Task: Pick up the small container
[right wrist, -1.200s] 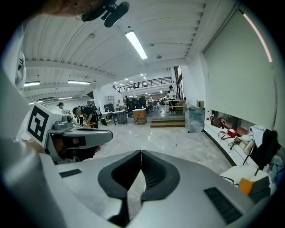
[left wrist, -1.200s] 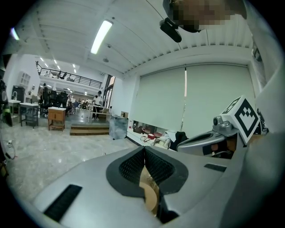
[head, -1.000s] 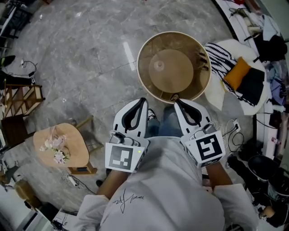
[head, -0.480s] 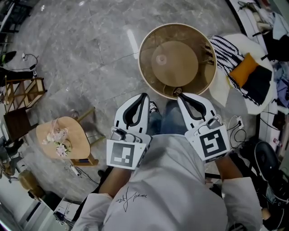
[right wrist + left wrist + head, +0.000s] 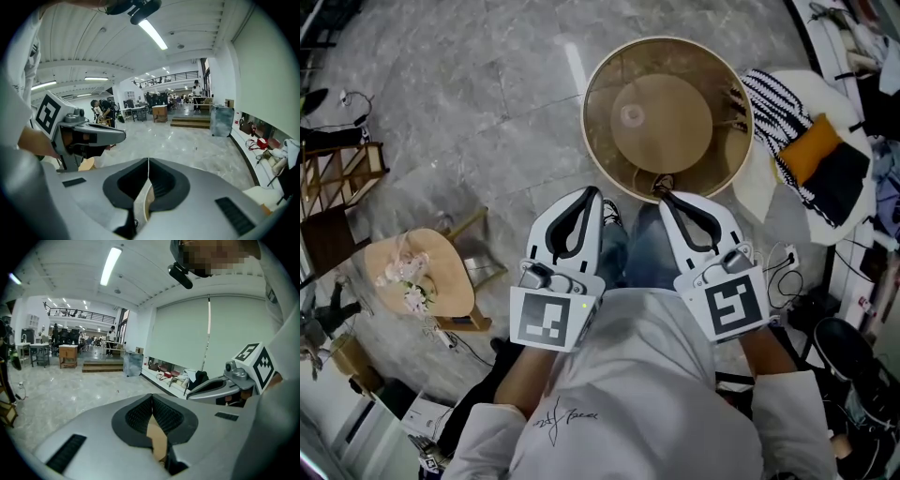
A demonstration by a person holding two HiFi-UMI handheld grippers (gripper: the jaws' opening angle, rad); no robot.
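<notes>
A large round tan tub (image 5: pixel 602 103) with a raised rim stands on the grey marble floor ahead of me in the head view. Inside it lies a smaller round disc (image 5: pixel 666 127) with a small pale knob (image 5: pixel 630 114) on it; I cannot tell what that is. My left gripper (image 5: pixel 592 192) and right gripper (image 5: pixel 661 194) are held side by side at the tub's near rim, both shut with nothing in them. In the left gripper view the left gripper (image 5: pixel 152 397) has its tips together, and so does the right gripper (image 5: pixel 148 161) in its own view. No small container is clearly visible.
A small wooden stool (image 5: pixel 455 291) with flowers stands at the left, and a wooden rack (image 5: pixel 337 178) further left. Striped, orange and black cloths (image 5: pixel 811 150) lie on a white seat at the right. Cables (image 5: pixel 787 272) trail on the floor. My jeans (image 5: pixel 652 258) show between the grippers.
Both grippers have sunk a little and edged forward together, still shut. The head view has shifted, so the tub sits higher in the picture and the stool lower left.
</notes>
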